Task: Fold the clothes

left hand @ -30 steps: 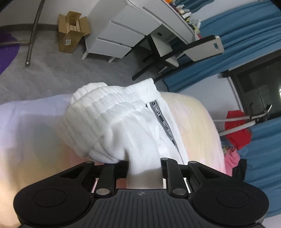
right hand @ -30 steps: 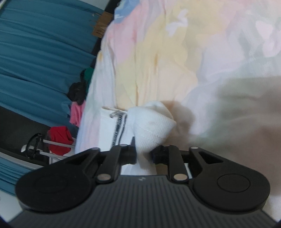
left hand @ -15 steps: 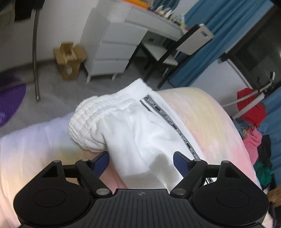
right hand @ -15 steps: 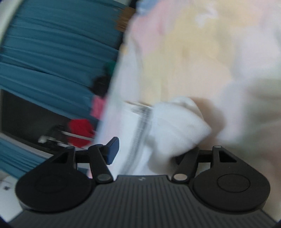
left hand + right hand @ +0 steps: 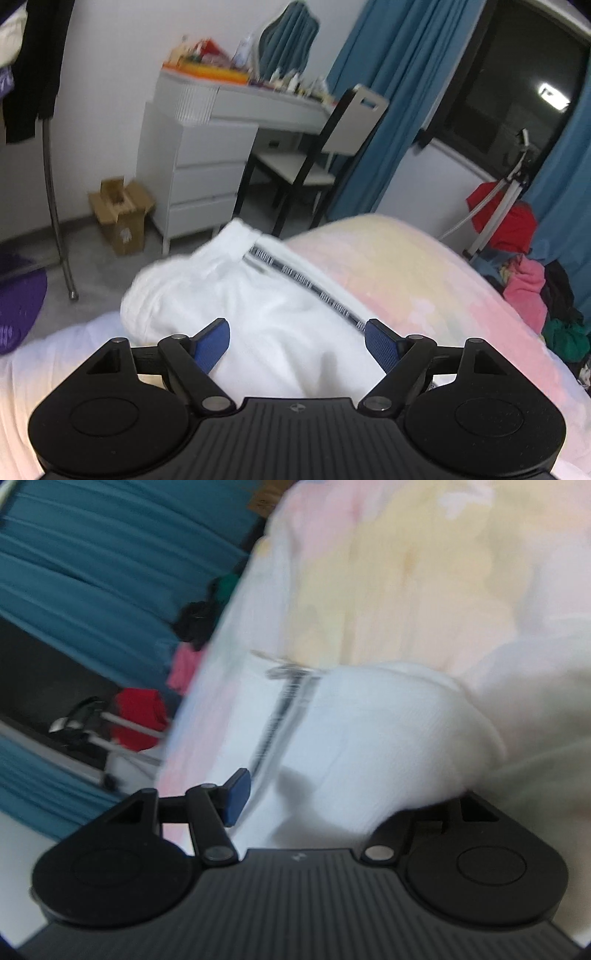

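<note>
A folded white garment with a black lettered stripe lies on the pastel bed sheet near the bed's edge. My left gripper is open just above and behind it, its blue pads apart, holding nothing. In the right wrist view the same garment lies close in front, blurred. My right gripper is open; its left blue pad shows, and the right finger is hidden behind the cloth.
Beyond the bed stand a white dresser, a chair, a cardboard box and a metal rack pole. Blue curtains and a pile of coloured clothes are at the right.
Both grippers have opened and let go of the white garment, which now lies on the bed. Both have drawn back and tilted up from it.
</note>
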Demonstrator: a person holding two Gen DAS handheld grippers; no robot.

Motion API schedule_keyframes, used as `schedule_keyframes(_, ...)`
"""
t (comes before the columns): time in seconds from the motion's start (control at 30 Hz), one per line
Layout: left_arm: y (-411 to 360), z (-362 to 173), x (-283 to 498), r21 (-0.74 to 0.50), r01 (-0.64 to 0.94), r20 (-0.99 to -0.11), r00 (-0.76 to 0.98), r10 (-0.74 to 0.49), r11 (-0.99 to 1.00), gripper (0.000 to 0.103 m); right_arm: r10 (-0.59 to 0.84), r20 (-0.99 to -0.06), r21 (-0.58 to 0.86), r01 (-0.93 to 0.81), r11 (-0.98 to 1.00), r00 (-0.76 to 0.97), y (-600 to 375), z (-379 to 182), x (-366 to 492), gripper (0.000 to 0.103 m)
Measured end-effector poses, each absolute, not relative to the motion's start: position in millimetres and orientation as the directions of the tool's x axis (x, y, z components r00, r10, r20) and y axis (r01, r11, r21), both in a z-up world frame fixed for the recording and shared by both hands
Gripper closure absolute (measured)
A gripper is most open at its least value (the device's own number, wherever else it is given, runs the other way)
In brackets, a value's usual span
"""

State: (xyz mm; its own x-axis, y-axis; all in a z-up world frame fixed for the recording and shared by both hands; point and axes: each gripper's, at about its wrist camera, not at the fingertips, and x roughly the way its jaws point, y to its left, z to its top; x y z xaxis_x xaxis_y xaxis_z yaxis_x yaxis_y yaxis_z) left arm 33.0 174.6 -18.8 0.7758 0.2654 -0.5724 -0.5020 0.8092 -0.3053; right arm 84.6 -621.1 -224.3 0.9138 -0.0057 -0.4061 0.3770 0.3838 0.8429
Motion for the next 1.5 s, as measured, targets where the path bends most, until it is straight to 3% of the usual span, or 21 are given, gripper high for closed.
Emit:
schedule_keyframes(0.1,165,-15,36,-0.276,-0.474,-0.54,0.796,0.273,0.836,0.02,-0.009,-0.305,0.881,0.286,0.376,0.952,-621,-217,83,0.038)
schedule_keyframes(0.17,158,-16,39,-0.263,-0.444,-0.533,0.807,0.255,0.856,0.02,-0.012,-0.294,0.891,0.279,0.358,0.956,-621,-221,83,0.038)
schedule_keyframes(0.3,141,-22,47,-0.235,-0.38,-0.542,0.815,0.204,0.895,0.02,0.029,-0.457,0.826,0.412,0.386,0.889,-619,-238,99,0.042)
schedule_keyframes(0.4,129,-29,50,-0.208,-0.335,-0.539,0.823,0.178,0.919,0.02,0.038,-0.499,0.773,0.425,0.47,0.866,-612,-236,108,0.043)
schedule_keyframes(0.47,121,-32,51,-0.188,-0.302,-0.534,0.83,0.161,0.935,0.02,0.033,-0.501,0.769,0.427,0.475,0.865,-610,-232,112,0.056)
schedule_keyframes(0.53,113,-34,52,-0.175,-0.269,-0.526,0.838,0.141,0.947,0.02,0.016,-0.496,0.769,0.431,0.472,0.868,-612,-229,108,0.083)
schedule_keyframes(0.63,97,-38,55,-0.152,-0.204,-0.519,0.849,0.098,0.967,0.02,-0.034,-0.478,0.756,0.431,0.493,0.878,-609,-219,103,0.088)
schedule_keyframes(1.03,-11,-87,76,-0.006,0.2,-0.512,0.841,-0.175,0.98,0.014,-0.151,-0.404,0.746,0.421,0.516,0.902,-594,-190,87,0.091)
schedule_keyframes(1.23,-56,-148,95,0.146,0.267,-0.657,0.746,-0.108,0.953,0.01,-0.176,-0.395,0.706,0.42,0.57,0.902,-587,-179,87,0.091)
schedule_keyframes(1.33,-58,-161,97,0.161,0.257,-0.654,0.751,-0.092,0.953,0.004,-0.2,-0.384,0.653,0.418,0.632,0.901,-577,-167,88,0.091)
schedule_keyframes(1.5,-59,-162,102,0.149,0.251,-0.662,0.744,-0.092,0.956,0.003,-0.265,-0.318,0.474,0.395,0.787,0.91,-541,-131,91,0.091)
